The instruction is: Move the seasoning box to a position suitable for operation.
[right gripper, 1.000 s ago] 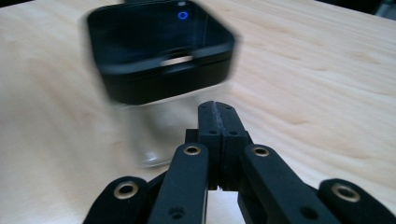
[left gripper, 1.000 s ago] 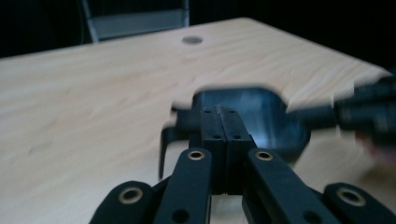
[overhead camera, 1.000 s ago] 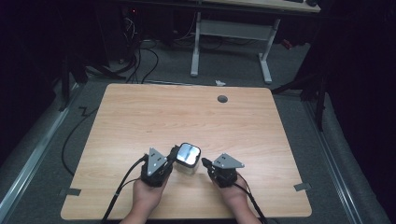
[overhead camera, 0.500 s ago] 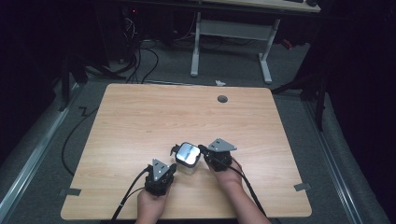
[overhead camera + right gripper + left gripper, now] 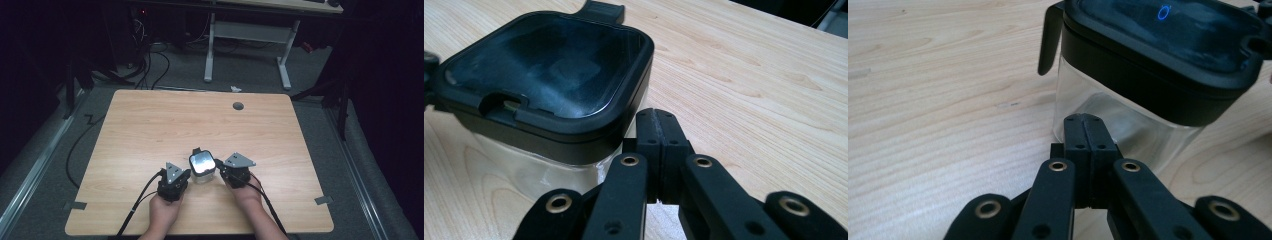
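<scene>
Two hands enter from the near edge of a pale wood tabletop (image 5: 150,120), each carrying a black gripper with a trailing cable. The left gripper (image 5: 181,176) sits just beside the near-left side of a small container (image 5: 201,167). In the left gripper view its jaws are pressed flat together with nothing between them, their tips close against the container's clear wall; whether they touch it cannot be told. The right gripper (image 5: 220,169) flanks the container on the other side, and in the right gripper view its jaws are likewise closed tight on nothing, the tips just beside the lower corner of the container under the lid's edge.

The container stands upright between the two grippers, in the near middle of the tabletop. It has a clear, squarish body (image 5: 1108,110) and a black lid (image 5: 549,70) with a glossy window, seated on top; a black latch tab (image 5: 1049,37) hangs down one side.

Farther off, the tabletop shows a round grommet hole (image 5: 238,106) near its far edge. Beyond it stand the white legs of another desk (image 5: 210,45) on grey carpet, with dark cables (image 5: 150,60) lying on the floor at far left.
</scene>
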`<action>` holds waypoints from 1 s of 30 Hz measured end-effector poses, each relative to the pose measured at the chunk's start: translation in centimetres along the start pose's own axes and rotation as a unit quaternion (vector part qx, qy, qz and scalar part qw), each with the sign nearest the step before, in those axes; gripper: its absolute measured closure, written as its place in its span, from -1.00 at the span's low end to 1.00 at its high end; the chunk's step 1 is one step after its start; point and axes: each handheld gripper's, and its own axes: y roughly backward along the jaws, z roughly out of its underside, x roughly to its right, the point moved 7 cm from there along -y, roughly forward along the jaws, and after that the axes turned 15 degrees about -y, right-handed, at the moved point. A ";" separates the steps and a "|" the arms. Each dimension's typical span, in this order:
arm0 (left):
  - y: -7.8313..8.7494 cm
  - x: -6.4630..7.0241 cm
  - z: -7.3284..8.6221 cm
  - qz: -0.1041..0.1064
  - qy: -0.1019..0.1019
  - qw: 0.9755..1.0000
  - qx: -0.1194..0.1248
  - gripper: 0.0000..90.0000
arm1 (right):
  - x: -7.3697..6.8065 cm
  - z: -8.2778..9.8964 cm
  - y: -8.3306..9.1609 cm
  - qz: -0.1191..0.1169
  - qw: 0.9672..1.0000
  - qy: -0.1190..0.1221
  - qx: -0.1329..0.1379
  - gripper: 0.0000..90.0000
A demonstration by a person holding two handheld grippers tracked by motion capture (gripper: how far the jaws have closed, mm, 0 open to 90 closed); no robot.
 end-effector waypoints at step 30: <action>2.6 -4.9 -0.1 -0.039 -0.032 0.999 0.013 0.68 | 1.4 1.0 3.7 0.023 0.999 -0.027 0.025 1.00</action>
